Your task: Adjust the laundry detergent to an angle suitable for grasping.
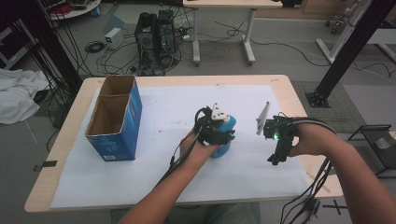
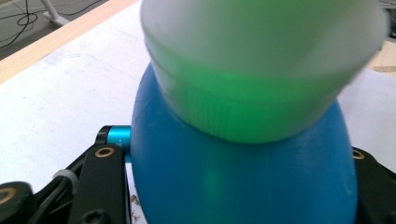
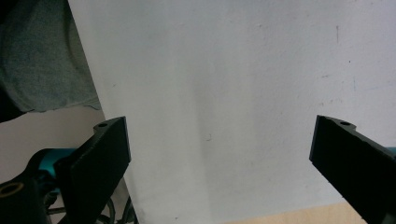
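Two grippers work over the white sheet on the table: the left gripper is clamped around a blue bottle with a pale cap near the sheet's middle, right of the blue cardboard box, while the right gripper hovers nearby, jaws spread wide, gripping nothing.

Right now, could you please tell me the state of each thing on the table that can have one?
Blue bottle: upright on the white sheet, clamped between the left gripper's jaws, white cap on.
Left gripper: shut on the bottle.
Right gripper: open, nothing between its jaws, above the white sheet.
Cardboard box: upright, top open.
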The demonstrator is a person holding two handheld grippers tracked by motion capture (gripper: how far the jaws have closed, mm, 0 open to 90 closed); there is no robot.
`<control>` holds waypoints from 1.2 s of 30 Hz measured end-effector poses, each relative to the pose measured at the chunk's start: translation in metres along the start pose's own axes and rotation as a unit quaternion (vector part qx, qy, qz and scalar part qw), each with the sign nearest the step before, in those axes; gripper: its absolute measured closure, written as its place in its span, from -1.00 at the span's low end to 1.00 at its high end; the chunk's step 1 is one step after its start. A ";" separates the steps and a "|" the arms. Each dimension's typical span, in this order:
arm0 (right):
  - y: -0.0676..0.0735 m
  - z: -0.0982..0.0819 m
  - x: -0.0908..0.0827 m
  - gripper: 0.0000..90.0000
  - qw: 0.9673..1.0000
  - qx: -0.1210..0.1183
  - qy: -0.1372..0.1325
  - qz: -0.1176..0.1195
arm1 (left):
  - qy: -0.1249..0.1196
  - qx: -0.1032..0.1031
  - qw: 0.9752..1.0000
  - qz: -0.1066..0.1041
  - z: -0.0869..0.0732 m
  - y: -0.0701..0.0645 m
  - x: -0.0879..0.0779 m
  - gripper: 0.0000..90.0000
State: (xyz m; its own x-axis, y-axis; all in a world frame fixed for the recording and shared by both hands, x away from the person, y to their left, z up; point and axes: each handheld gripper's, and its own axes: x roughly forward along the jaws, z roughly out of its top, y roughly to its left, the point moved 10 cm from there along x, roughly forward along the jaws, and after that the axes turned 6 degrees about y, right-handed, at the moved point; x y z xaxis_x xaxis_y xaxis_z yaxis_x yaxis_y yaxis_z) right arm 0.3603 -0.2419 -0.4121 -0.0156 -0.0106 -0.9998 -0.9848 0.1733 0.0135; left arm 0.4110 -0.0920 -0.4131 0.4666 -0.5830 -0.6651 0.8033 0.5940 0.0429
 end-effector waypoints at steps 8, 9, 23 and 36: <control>0.001 0.001 0.001 -0.91 1.000 -0.006 0.004 0.001 | -0.013 -0.012 1.000 0.001 0.002 -0.002 0.001 -0.02; 0.001 0.001 0.001 -0.91 1.000 -0.007 0.004 0.001 | -0.015 -0.013 1.000 -0.001 0.002 -0.002 0.001 -0.02; 0.002 0.001 0.001 -0.91 1.000 0.002 0.003 0.003 | -0.009 0.037 0.999 -0.002 0.012 0.005 -0.017 0.00; 0.002 0.003 0.001 -0.91 1.000 -0.003 0.003 -0.001 | -0.006 0.042 0.995 -0.087 0.016 0.024 -0.036 0.00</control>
State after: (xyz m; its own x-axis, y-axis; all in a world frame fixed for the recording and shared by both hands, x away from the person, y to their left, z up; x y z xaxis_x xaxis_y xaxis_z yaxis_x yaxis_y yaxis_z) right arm 0.3586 -0.2387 -0.4134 -0.0152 -0.0166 -0.9997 -0.9857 0.1678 0.0122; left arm 0.4196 -0.0656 -0.3766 0.3211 -0.6803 -0.6589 0.9002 0.4353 -0.0107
